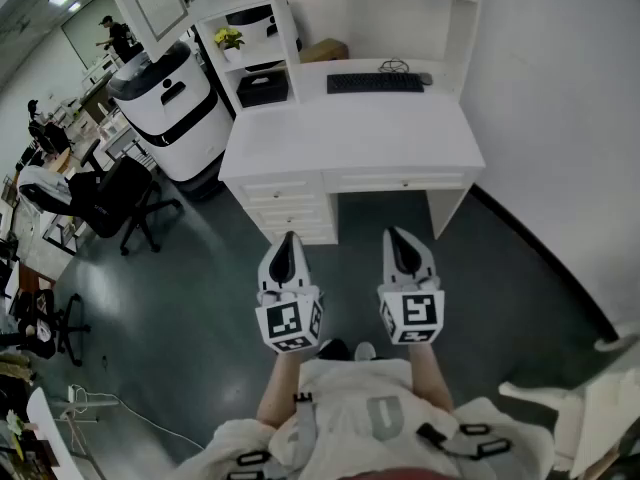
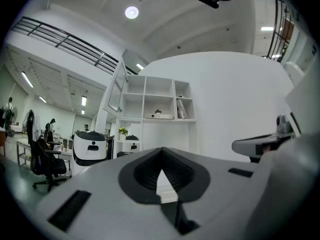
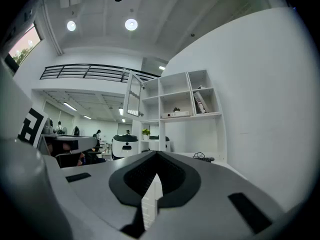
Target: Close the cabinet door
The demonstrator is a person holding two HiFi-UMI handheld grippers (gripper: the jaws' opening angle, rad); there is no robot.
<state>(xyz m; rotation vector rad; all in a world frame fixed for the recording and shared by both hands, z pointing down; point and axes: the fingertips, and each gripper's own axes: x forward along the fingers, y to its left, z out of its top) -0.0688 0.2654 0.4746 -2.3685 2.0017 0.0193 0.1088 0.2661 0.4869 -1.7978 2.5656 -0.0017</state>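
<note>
Jaws of both my grippers are pressed together with nothing between them, well short of the open cabinet door.
My left gripper (image 1: 290, 238) and right gripper (image 1: 393, 233) are held level, side by side and not touching, aimed at the white desk (image 1: 350, 138). The glass-paned cabinet door (image 1: 150, 3) stands swung out at the upper left of the hutch (image 1: 365, 23), well apart from both grippers. A keyboard (image 1: 375, 83) lies on the desk, and a white-and-black machine (image 1: 180, 103) stands to its left.
</note>
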